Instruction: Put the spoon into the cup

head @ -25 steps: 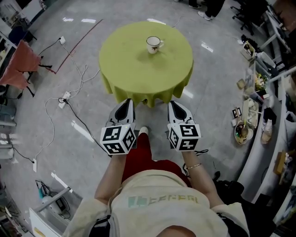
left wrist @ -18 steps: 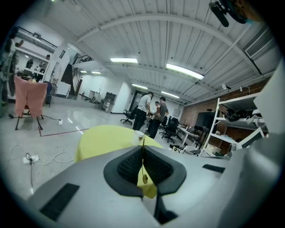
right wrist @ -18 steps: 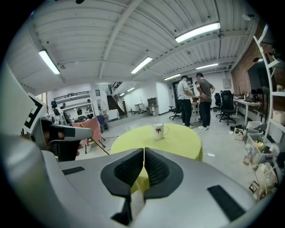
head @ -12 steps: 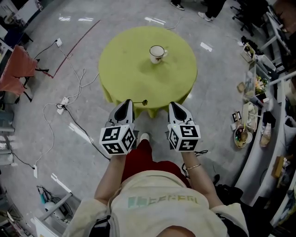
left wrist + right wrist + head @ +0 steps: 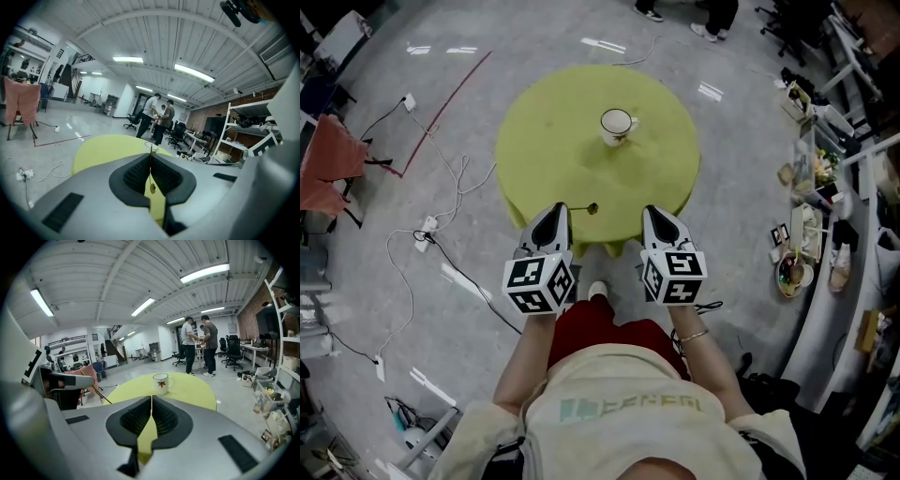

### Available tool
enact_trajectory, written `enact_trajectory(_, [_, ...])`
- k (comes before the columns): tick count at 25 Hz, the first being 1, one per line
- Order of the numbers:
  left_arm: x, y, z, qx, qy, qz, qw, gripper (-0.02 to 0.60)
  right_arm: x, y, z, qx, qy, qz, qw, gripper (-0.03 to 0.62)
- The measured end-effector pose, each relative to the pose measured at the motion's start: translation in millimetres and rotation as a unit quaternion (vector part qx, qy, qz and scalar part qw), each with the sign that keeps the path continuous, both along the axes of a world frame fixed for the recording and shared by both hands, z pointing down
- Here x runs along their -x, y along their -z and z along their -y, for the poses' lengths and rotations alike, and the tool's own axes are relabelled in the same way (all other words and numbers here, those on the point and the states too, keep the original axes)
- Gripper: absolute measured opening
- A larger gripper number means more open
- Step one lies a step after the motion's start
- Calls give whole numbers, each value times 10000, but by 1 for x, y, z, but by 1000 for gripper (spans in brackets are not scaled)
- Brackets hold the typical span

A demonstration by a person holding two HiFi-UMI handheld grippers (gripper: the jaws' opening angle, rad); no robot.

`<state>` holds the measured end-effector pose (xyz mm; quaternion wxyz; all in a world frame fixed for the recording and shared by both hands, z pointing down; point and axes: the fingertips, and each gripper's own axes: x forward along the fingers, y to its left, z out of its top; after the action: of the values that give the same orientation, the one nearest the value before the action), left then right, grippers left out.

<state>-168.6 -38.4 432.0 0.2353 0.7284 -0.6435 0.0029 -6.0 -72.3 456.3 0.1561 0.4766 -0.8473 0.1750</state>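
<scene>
Head view: spoon (image 5: 583, 207) pinched in the closed left hand-held gripper (image 5: 555, 211), right hand-held gripper (image 5: 654, 212) closed on nothing, cup (image 5: 617, 125) well ahead of both on the desk (image 5: 553, 141). Worries?

— That thin handle could swivel in the grip, clip the cup's rim and drop onto the desk.

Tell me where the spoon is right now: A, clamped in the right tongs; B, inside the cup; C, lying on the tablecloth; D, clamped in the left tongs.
D: the left gripper view shows the spoon pinched in the shut left tongs; the right tongs are shut on nothing, and the cup holds no spoon.
</scene>
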Motion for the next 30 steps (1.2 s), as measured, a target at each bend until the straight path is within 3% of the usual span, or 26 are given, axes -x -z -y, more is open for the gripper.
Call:
enact_trajectory(13, [8,-1,28,18,-106,-77,9999,25,3,1,25,8,-180,-94,9998,37])
enact_trajectory(30, [11,2,87,-6,204,-188,9996,25,8,-6,93,59,119,-80,9999,37])
